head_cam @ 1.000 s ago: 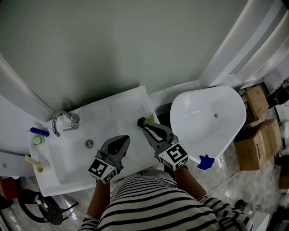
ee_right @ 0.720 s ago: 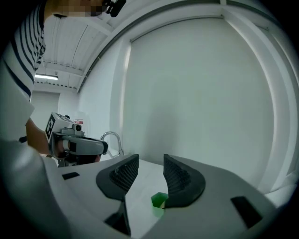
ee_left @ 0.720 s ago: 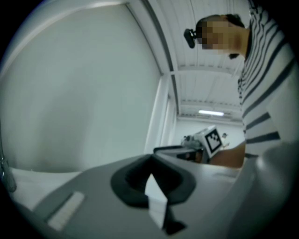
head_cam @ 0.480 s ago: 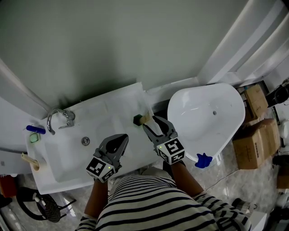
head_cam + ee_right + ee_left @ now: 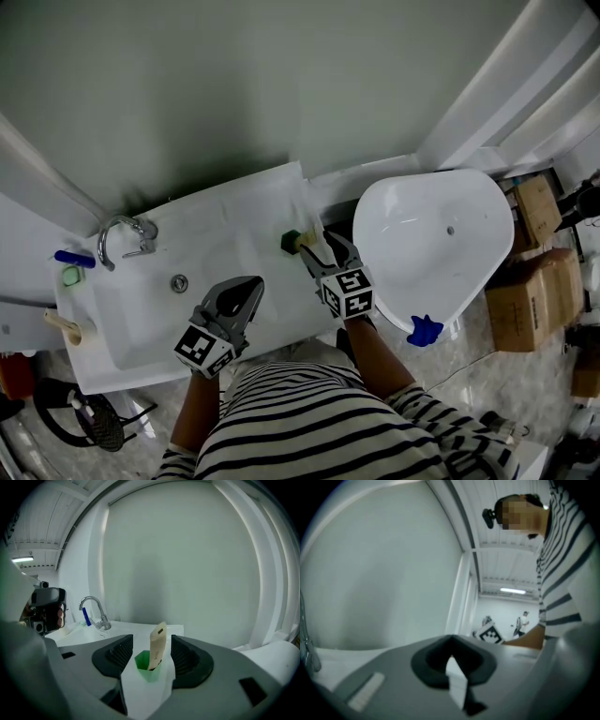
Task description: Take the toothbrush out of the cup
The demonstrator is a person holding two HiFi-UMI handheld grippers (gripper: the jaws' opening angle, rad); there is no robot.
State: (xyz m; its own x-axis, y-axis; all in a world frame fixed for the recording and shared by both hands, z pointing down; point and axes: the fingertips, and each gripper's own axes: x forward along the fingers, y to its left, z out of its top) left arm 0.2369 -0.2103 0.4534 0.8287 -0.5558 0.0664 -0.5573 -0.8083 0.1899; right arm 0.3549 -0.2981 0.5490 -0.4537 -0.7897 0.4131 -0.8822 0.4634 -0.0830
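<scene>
A small green cup (image 5: 292, 241) stands near the right end of the white washstand (image 5: 244, 220), with a beige-wrapped toothbrush (image 5: 303, 246) upright in it. My right gripper (image 5: 320, 249) sits just behind the cup. Its jaws have just been opening and stand wide. In the right gripper view the cup (image 5: 146, 662) and the toothbrush (image 5: 157, 645) show between the two dark pads, touching neither; right gripper (image 5: 151, 652) is open. My left gripper (image 5: 249, 289) hovers over the sink basin with its jaws shut on nothing; the left gripper (image 5: 452, 657) shows only wall ahead.
A chrome faucet (image 5: 122, 234) and drain (image 5: 179, 282) lie to the left, with a blue item (image 5: 75, 258) and a beige item (image 5: 66, 328) at the sink's left edge. A white tub (image 5: 431, 244) stands right of the washstand, cardboard boxes (image 5: 539, 281) beyond it.
My right gripper has dropped toward the cup and its jaws have gone from shut to wide. The left gripper has hardly moved.
</scene>
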